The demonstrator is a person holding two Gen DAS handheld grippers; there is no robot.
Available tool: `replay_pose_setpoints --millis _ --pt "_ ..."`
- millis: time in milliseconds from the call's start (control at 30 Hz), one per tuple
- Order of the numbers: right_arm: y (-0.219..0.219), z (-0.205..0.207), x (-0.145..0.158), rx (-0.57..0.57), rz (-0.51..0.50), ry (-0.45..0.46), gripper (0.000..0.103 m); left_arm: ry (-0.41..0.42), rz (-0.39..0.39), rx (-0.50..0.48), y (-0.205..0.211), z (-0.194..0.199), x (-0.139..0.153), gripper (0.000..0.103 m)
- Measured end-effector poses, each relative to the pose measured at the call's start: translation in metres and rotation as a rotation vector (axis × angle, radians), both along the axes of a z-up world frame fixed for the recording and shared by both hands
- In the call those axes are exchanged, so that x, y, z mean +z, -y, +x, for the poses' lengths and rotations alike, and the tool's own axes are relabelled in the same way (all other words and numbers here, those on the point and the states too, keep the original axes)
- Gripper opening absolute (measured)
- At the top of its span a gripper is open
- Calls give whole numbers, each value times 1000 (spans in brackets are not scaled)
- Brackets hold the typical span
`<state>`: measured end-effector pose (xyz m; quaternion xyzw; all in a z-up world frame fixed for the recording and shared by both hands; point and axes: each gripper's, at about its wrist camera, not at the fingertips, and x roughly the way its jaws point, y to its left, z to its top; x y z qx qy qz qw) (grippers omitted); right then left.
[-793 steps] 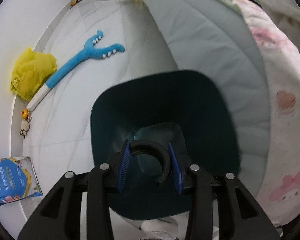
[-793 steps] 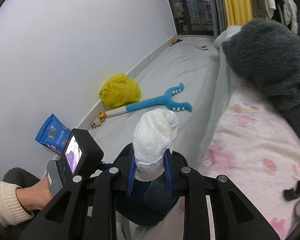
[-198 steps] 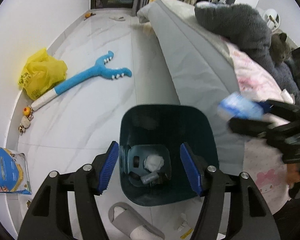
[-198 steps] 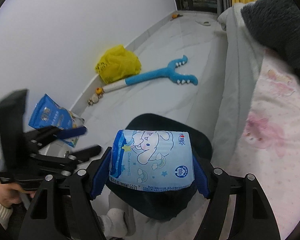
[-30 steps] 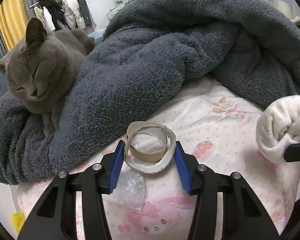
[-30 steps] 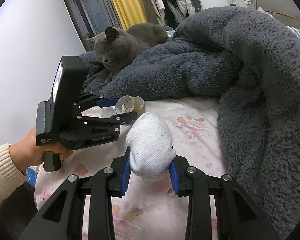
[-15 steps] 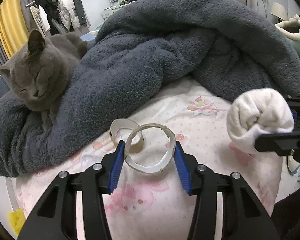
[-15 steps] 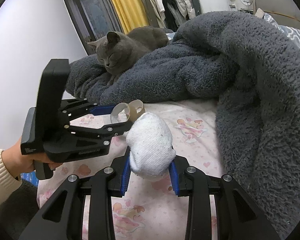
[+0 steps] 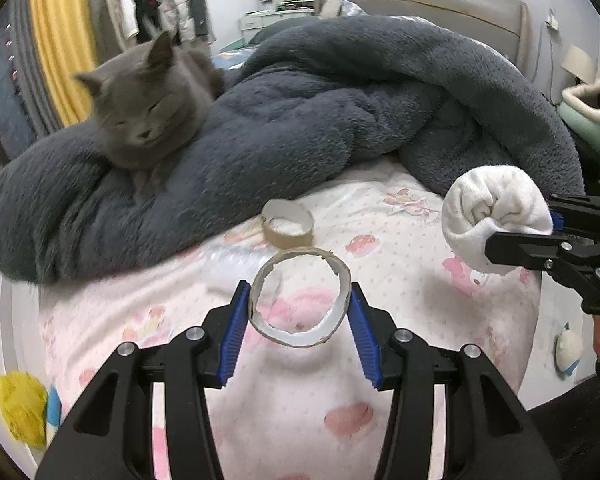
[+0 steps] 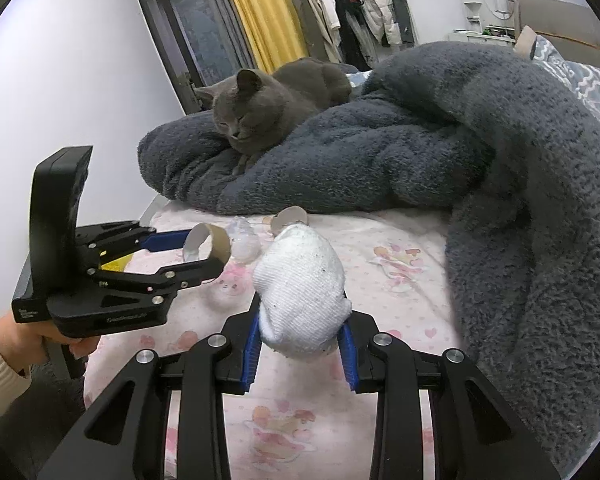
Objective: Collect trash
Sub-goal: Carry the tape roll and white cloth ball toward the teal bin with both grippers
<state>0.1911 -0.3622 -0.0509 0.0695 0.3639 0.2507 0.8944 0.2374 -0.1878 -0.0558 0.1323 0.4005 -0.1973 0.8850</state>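
Bed point(image 9: 400, 240): 2 cardboard rings point(image 9: 299, 298), 1 sock point(image 9: 496, 216), 1 cat point(image 9: 148, 104).

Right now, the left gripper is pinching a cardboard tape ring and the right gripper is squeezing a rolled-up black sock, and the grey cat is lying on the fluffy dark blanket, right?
Nearly. The rolled-up sock in the right gripper is white, not black, as the right wrist view shows. The rest holds: the left gripper pinches the cardboard tape ring, and the grey cat lies on the fluffy dark blanket.

A grey cat point(image 9: 148, 100) dozes on a heap of dark grey fleece blanket point(image 9: 340, 100), over a pink cartoon-print bedsheet point(image 9: 400, 248); yellow curtain point(image 10: 260, 12) and hanging clothes point(image 10: 356, 4) fill the back of the room
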Motion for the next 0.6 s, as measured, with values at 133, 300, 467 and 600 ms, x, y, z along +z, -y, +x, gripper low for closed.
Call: replay_pose_setpoints --millis 133,300,467,600 --pt "-14 -3 2 27 1 0 34 -5 -19 38 -16 -12 4 51" --pt "-32 -6 5 62 -4 3 34 -6 -42 96 -39 -22 8 51" --pt "-50 -10 9 98 1 5 34 -4 -54 158 -62 -32 7 51" --pt "-69 -14 11 129 -5 2 34 -4 -62 207 -82 -39 3 51"
